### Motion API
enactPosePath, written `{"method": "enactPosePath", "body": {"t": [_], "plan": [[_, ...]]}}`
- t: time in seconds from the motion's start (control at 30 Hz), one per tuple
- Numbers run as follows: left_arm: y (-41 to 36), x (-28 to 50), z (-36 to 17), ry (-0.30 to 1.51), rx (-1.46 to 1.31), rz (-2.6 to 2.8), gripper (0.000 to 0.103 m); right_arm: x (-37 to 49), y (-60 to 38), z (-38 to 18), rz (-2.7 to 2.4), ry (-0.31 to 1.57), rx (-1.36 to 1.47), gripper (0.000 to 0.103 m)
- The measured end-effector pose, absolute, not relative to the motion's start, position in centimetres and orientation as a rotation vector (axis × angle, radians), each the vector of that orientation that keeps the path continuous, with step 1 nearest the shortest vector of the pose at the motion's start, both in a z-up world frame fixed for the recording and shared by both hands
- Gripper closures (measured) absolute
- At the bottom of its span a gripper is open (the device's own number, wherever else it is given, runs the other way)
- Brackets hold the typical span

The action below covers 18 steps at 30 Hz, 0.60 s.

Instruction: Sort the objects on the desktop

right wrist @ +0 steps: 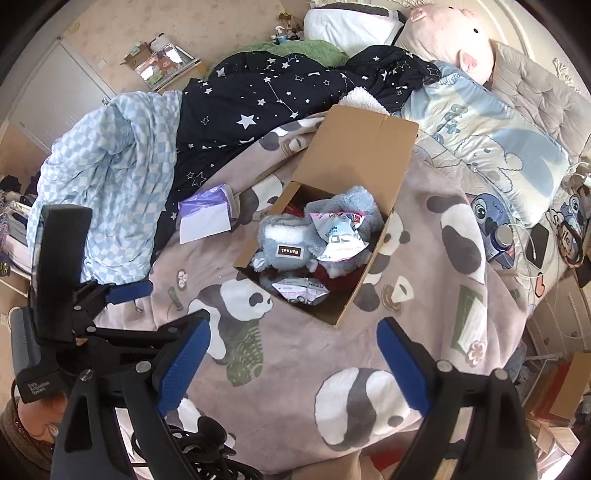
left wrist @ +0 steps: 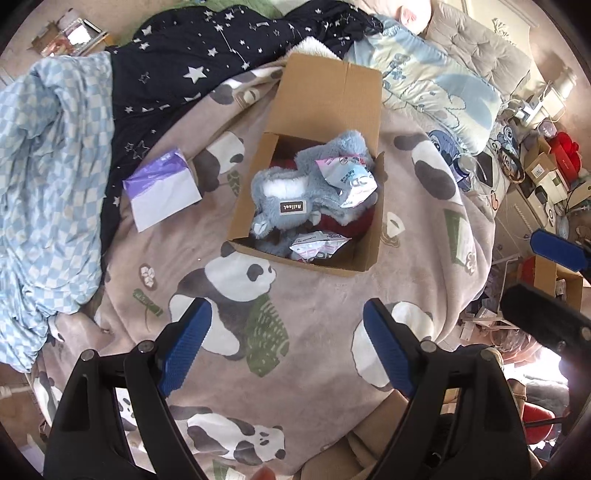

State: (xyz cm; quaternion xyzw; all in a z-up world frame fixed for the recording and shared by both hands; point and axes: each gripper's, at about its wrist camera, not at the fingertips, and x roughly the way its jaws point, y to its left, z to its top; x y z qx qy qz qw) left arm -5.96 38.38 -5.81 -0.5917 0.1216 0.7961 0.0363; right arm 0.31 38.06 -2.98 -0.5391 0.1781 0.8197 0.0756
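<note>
Cardboard box runs lengthwise away, flap at far end; both grippers released, empty

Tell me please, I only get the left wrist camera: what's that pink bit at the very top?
Observer: A big pink pig plush; the right wrist view shows its snout and one black eye.
Operator: Anything next to it?
Observer: A white pillow, just left of it in that view.
Operator: Who's holding the left gripper?
Observer: A hand grips its handle, low at that view's left edge.
</note>
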Motion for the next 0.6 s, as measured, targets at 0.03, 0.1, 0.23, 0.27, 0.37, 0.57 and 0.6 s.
{"method": "enactPosePath", "body": {"t": [0.03, 0.1, 0.23, 0.27, 0.37, 0.57, 0.6], "plan": [[38.4, -5.4, -5.0, 0.373, -1.808, 2.453, 0.019, 0.6, 37.8, -2.5, 2.461, 0.526, -1.617, 0.011], [38.4, -4.3, -3.5, 0.386, -1.794, 2.472, 0.019, 1.3, 37.2, -1.3, 2.46, 0.516, -1.621, 0.011], [38.4, -1.9, -0.4, 0.4, -1.754, 2.52, 0.019, 2.8, 36.3, 1.1, 2.459, 0.517, -1.617, 0.011], [38.3, -1.4, 0.2, 0.404, -1.754, 2.519, 0.019, 3.3, 35.9, 1.7, 2.462, 0.508, -1.611, 0.011], [38.1, 0.3, 2.0, 0.37, -1.738, 2.529, 0.019, 4.1, 35.0, 3.1, 2.479, 0.487, -1.62, 0.011], [37.7, 3.2, 4.4, 0.317, -1.714, 2.552, 0.019, 6.5, 33.2, 5.7, 2.496, 0.483, -1.599, 0.01], [37.7, 3.6, 4.6, 0.309, -1.717, 2.553, 0.019, 6.8, 32.9, 5.9, 2.498, 0.484, -1.601, 0.01]]}}
